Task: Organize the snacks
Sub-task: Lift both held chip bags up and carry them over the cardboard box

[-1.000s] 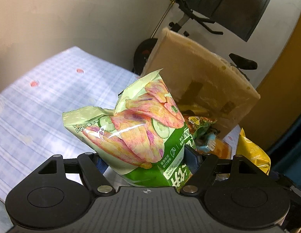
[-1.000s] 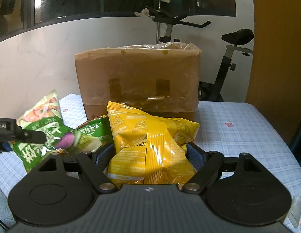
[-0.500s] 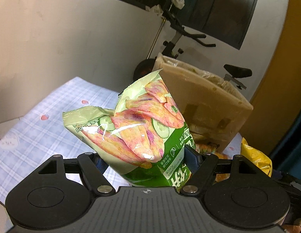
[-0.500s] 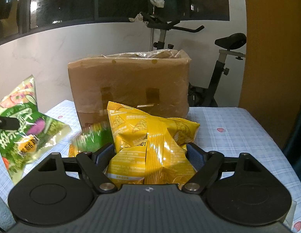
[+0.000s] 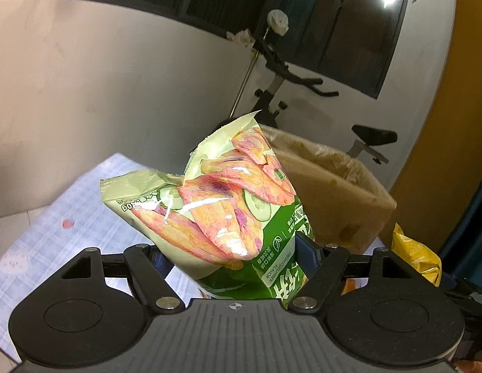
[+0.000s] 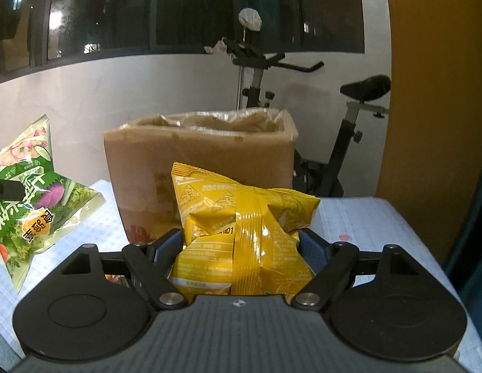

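My left gripper [image 5: 233,259] is shut on a green cucumber-flavour chip bag [image 5: 219,211] and holds it up in the air, left of the open cardboard box [image 5: 331,192]. The same green bag [image 6: 26,199] shows at the left of the right wrist view. My right gripper [image 6: 241,253] is shut on a yellow snack bag [image 6: 244,220], held in front of the cardboard box [image 6: 203,168] and below its rim. The yellow bag's edge also shows in the left wrist view [image 5: 415,251].
The box has a plastic liner [image 6: 216,121] and stands on a table with a blue checked cloth [image 5: 70,211]. An exercise bike [image 6: 334,143] stands behind the box. An orange wall panel [image 6: 433,93] is at the right.
Both grippers have risen with their bags. The box's open top has come into view in both cameras. The green bag has moved up and to the left in the right wrist view.
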The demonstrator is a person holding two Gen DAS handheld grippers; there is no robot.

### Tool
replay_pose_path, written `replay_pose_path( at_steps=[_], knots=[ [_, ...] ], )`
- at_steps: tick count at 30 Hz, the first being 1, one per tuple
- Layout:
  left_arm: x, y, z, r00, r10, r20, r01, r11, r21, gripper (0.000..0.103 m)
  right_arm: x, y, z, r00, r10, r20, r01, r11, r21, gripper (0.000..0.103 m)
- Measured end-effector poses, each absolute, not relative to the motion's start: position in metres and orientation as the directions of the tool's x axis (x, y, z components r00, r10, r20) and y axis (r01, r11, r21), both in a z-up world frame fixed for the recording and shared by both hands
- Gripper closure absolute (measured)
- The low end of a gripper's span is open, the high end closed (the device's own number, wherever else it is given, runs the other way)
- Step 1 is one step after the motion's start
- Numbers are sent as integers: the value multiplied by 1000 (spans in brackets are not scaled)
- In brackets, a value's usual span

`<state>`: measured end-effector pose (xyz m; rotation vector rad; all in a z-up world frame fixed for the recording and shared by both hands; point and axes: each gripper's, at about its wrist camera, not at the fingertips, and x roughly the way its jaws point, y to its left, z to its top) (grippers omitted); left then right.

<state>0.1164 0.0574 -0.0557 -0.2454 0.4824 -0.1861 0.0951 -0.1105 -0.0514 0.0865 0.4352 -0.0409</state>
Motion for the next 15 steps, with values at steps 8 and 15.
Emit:
replay_pose_path(
  at_steps=[8,15],
  knots=[
    [126,59,-27,895,-217,-390,124,960,-250,25,104,-111,-21,931,-10,-364,36,997,64,20],
    [136,56,-15,902,-207,-379,125,965,-228,25,124,-110,-1,939,3,-344,15,999,48,20]
  ],
)
